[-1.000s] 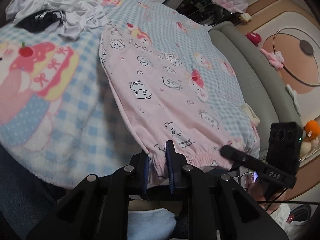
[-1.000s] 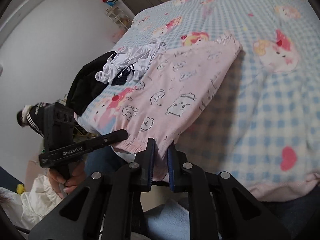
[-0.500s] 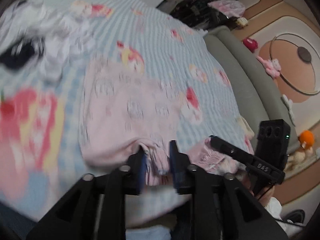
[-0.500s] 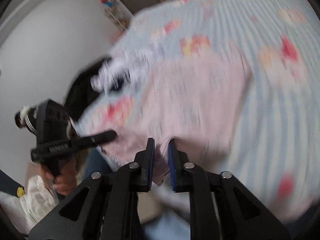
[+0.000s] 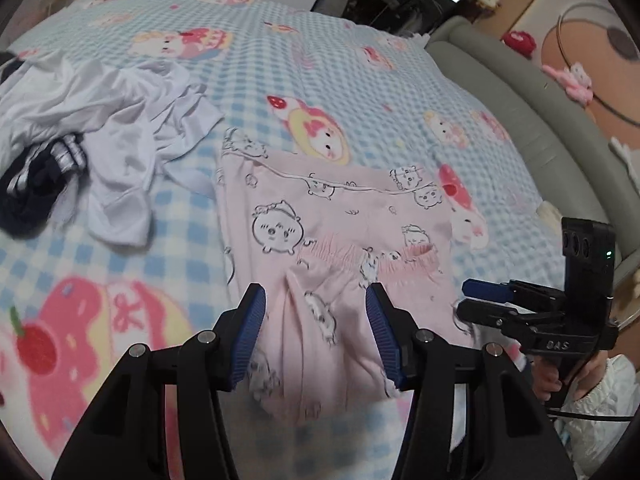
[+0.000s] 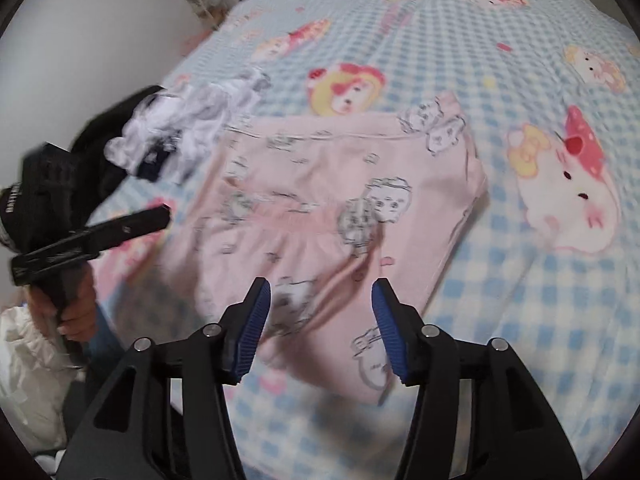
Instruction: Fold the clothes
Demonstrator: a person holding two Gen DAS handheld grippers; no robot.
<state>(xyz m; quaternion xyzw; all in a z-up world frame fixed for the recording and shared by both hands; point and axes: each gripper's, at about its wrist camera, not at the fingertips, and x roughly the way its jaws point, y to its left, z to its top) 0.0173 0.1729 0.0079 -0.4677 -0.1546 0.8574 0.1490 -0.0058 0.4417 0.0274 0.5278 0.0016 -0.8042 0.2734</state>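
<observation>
Left wrist view: I see the left gripper (image 5: 316, 332) above the pink pyjama trousers (image 5: 320, 216), its fingers (image 5: 250, 334) spreading apart, pink cloth lying below the gap but no longer pinched.
Right wrist view: the right gripper (image 6: 320, 324) does the same, blue pads widening over the near fold, nothing clamped.
What changed: a second ago both pairs of fingers were closed on the cuffed hem at the near edge of the bed; now that hem lies laid over the garment's middle, its gathered band (image 5: 360, 254) across the trousers.
Meaning for the task: I judge one fold complete and released; the garment sits halved on the checked blanket (image 5: 360, 80), ready for a further fold or smoothing.
Edges: the fold's near end lies close to the bed's near edge; the far waist seam is straight.
Open room: bare blanket to the right and beyond; the white garment (image 5: 120, 136) and dark clothing (image 5: 32, 184) crowd the left.
</observation>
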